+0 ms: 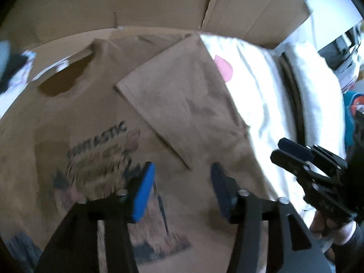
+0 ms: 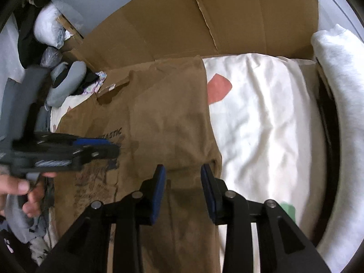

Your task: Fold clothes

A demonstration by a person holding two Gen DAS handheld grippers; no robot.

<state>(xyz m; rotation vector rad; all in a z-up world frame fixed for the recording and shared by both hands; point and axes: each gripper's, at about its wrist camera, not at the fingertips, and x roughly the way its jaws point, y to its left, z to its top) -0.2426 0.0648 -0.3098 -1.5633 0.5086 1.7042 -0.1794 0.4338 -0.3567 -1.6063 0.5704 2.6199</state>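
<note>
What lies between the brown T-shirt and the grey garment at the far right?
A white sheet with a pink patch fills that stretch, running from the brown T-shirt to a dark gap beside the grey garment. The right wrist view shows it best.

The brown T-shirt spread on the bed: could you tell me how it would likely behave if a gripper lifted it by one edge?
The brown T-shirt would probably drape limply; its folded sleeve lies flat and creased. It looks thin, so likely light. Lifted by one edge, the fold might fall open.
</note>
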